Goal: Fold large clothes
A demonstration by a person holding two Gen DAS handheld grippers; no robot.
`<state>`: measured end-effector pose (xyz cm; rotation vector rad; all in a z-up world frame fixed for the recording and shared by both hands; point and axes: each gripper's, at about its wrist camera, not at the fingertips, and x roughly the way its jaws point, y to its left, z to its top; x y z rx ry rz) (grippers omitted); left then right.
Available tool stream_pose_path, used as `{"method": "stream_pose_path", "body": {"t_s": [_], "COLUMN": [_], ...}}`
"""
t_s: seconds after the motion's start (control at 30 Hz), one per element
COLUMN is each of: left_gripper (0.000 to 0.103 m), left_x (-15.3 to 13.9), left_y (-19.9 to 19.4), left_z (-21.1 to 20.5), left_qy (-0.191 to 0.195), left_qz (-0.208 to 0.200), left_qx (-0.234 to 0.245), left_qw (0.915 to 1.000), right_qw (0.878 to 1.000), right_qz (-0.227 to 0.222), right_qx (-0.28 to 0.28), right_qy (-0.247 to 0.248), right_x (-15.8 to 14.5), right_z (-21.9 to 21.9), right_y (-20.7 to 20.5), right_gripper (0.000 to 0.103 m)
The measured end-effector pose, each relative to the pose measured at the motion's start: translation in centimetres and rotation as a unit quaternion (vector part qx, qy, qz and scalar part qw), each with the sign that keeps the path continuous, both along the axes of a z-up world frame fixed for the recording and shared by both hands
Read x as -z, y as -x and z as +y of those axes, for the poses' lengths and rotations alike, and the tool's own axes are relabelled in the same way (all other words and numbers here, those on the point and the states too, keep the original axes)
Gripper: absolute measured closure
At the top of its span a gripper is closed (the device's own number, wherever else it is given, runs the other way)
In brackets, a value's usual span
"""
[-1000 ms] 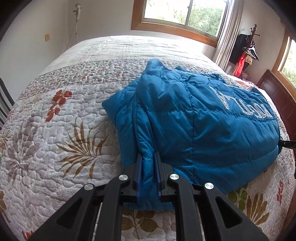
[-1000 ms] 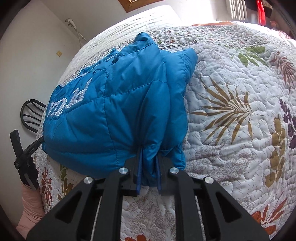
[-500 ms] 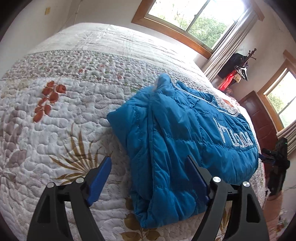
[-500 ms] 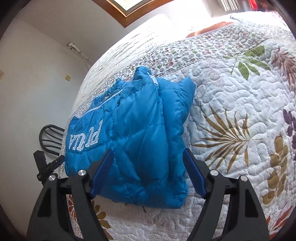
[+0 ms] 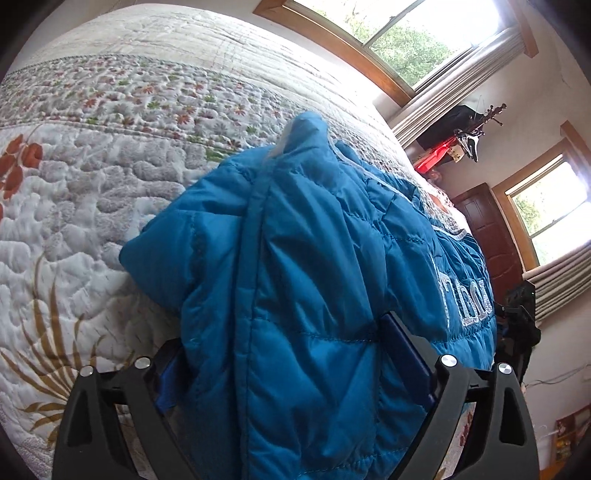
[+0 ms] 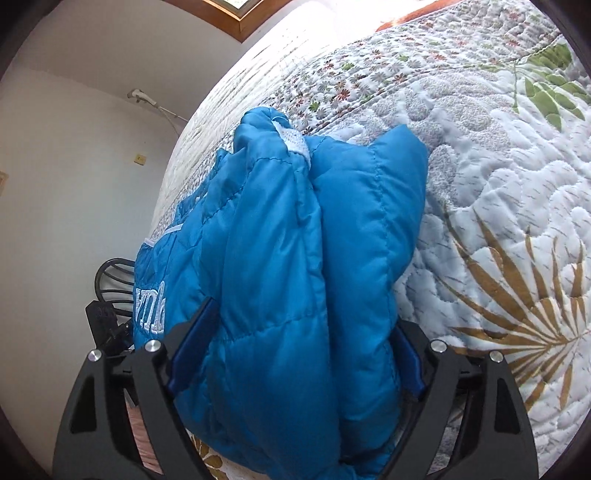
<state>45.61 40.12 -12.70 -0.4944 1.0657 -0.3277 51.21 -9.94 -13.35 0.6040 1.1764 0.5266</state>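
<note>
The folded jacket (image 5: 314,277) lies on the quilt (image 5: 92,166) of the bed, and each of its two near ends sits between the spread fingers of one gripper: the left gripper (image 5: 291,373) at one end, the right gripper (image 6: 295,354) at the other. Behind the jacket the quilt runs toward the window (image 5: 399,33). To the right of the jacket, beyond the bed edge, stands a coat rack (image 5: 469,133).

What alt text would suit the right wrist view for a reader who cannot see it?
The right gripper stands wide open around a thick fold of a blue puffer jacket, which bulges between its fingers. The jacket lies on a floral quilted bedspread.
</note>
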Motion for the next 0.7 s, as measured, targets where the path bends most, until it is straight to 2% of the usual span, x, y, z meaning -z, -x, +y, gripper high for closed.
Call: {"method": "stream_pose_path", "body": {"t_s": [0.03, 0.1, 0.13, 0.17, 0.27, 0.37, 0.5, 0.7], "left_gripper": [0.019, 0.048, 0.053, 0.064, 0.083, 0.089, 0.090, 0.090], "left_x": [0.0, -0.4, -0.7, -1.1, -2.3, -3.6, -7.0, -12.5], "left_y": [0.0, 0.2, 0.3, 0.4, 0.7, 1.4, 3.1, 8.8], "left_z": [-0.2, -0.8, -1.0, -1.2, -0.5, 0.0, 0.2, 0.4], "left_qy": [-0.001, 0.001, -0.003, -0.007, 0.032, 0.041, 0.039, 0.017], "left_qz": [-0.001, -0.004, -0.008, -0.011, -0.022, -0.039, -0.086, -0.140], "left_qx": [0.000, 0.005, 0.005, 0.003, -0.008, -0.020, -0.021, -0.011], "left_qw": [1.0000, 1.0000, 1.0000, 0.9999, 0.9992, 0.9982, 0.9953, 0.9899], "right_qw": [1.000, 1.000, 1.000, 1.000, 0.999, 0.997, 0.993, 0.983], "right_qz": [-0.001, -0.008, -0.016, -0.023, -0.048, -0.068, -0.111, -0.165], "right_qx": [0.000, 0.001, -0.001, -0.003, -0.004, -0.011, -0.032, -0.065], "right_qy": [0.002, 0.009, 0.015, 0.020, 0.024, 0.027, 0.039, 0.039], "right_x": [-0.1, -0.5, -0.9, -1.3, -3.0, -4.9, -8.3, -12.9], "right_z": [0.3, 0.6, 0.8, 1.0, 1.4, 1.9, 3.0, 4.6], "right_y": [0.0, 0.4, 0.6, 0.9, 1.9, 2.9, 5.2, 10.5], "right_gripper": [0.030, 0.049, 0.054, 0.062, 0.073, 0.076, 0.077, 0.078]}}
